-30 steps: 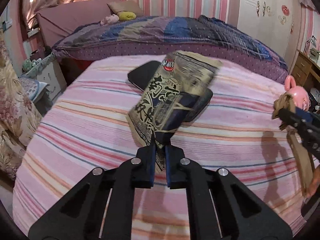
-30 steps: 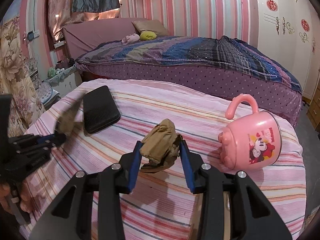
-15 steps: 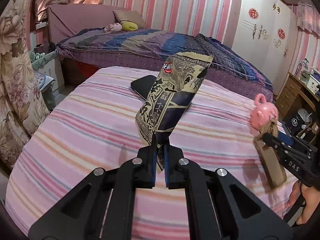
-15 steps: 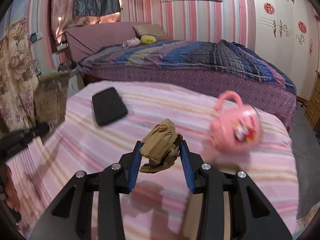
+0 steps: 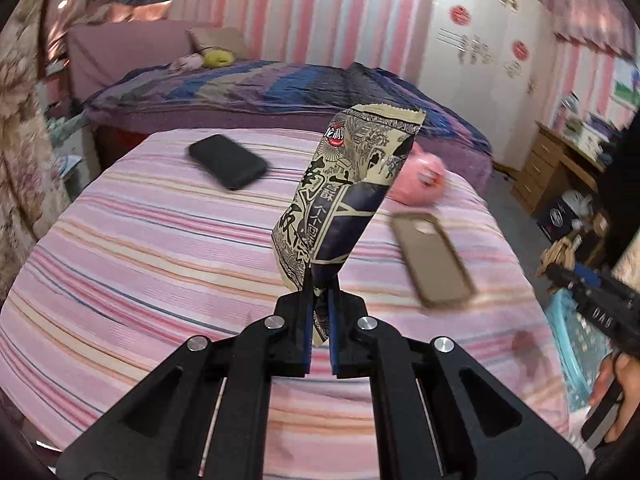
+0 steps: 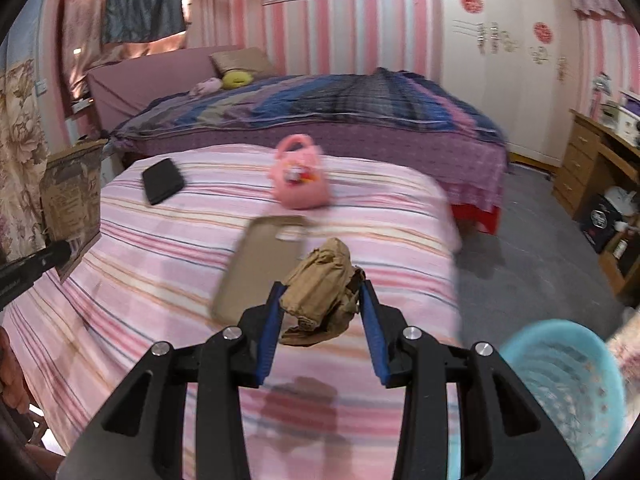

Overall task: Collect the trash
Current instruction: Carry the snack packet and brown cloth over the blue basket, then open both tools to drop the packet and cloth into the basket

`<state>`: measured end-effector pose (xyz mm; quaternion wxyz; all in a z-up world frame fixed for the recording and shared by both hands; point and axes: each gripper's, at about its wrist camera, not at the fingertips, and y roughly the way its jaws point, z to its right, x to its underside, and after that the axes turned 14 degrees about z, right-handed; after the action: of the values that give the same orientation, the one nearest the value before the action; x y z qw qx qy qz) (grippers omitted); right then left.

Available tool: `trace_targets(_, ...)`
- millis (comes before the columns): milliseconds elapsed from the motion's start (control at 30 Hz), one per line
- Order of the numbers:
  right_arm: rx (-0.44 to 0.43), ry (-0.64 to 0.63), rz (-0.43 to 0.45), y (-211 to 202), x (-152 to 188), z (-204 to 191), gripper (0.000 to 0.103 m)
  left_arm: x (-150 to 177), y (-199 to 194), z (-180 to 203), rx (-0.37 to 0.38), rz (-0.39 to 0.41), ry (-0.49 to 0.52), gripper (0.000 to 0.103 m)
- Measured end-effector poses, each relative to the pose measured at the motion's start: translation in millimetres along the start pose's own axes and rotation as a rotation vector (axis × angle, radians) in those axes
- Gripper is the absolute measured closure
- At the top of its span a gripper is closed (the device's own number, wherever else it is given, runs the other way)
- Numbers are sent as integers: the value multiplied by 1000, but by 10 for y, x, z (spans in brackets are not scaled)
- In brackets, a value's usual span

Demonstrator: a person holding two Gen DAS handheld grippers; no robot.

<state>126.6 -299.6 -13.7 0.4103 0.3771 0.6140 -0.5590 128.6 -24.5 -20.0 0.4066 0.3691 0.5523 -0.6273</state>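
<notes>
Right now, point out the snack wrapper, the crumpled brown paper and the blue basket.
snack wrapper [image 5: 348, 200], left wrist view, on its printed front.
crumpled brown paper [image 6: 320, 280], right wrist view, on the middle of the wad.
blue basket [image 6: 516, 346], right wrist view, on its near rim.

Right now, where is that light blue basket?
The light blue basket sits on the floor beside the striped bed, at the lower right of the right wrist view, just right of the right gripper holding crumpled brown paper.
</notes>
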Motion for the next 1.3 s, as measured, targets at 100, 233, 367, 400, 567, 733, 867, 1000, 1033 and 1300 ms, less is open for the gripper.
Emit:
trace_targets(100,56,12,20,-241,31,298,65,55,-107,407,61,5,27,99)
trace_targets(233,143,18,36,-555,128,705,65,133,-163,871,142,-1,34,99)
trace_targets(367,222,48,33,-814,273,1110,65,238,-172,1333,231,-24,51,99)
trace_targets(400,258,80,33,-915,370,1319,65,272,-166,1454,255,-31,62,99)
trace_targets(567,328,127,24,-1054,593,1694,65,448,-132,1967,358,-76,88,99)
trace_targets(733,357,139,25,-1150,726,2028,64,539,-74,2448,431,-84,131,99)
trace_targets(867,363,158,29,-1166,808,2163,64,590,-44,2778,487,-82,166,99)
trace_targets(1000,370,166,26,-1188,883,2280,64,676,57,3019,530,-101,181,99)
trace_targets(1033,373,166,26,-1181,898,2299,64,704,56,3042,530,-99,191,98)
trace_targets(1300,367,181,24,-1124,939,2331,64,833,139,3121,513,-117,253,76)
